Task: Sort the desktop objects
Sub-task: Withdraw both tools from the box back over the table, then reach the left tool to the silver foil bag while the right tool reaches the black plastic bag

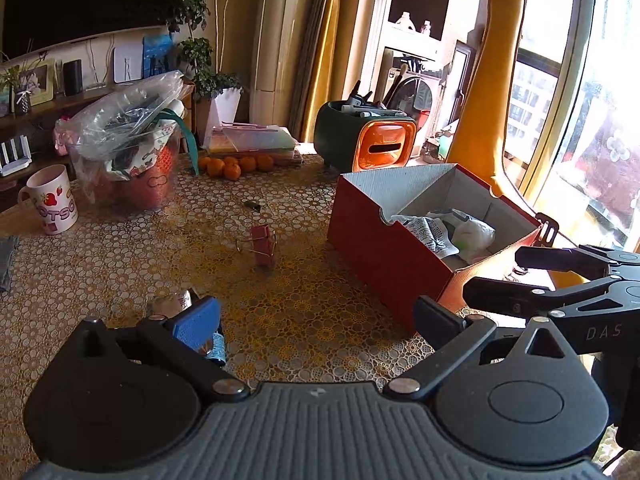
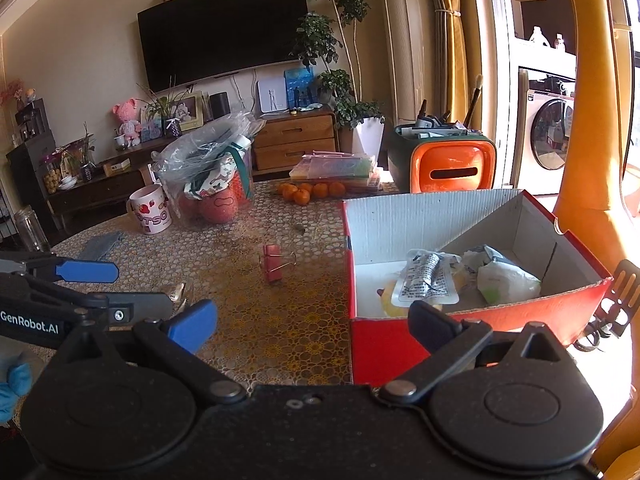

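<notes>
Right wrist view had both grippers, left gripper (image 2: 114,290) and right gripper (image 2: 314,322), hanging wide apart, empty, beside the red box (image 2: 472,320).

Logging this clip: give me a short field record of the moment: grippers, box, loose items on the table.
left gripper: open, low over the table, a small packet by its left finger
right gripper: open, empty, at the box's near wall
box: red, open, holds packets
binder clip: pink, loose on the table, left of the box
table: lace-patterned cover
far side: mug, oranges
</notes>
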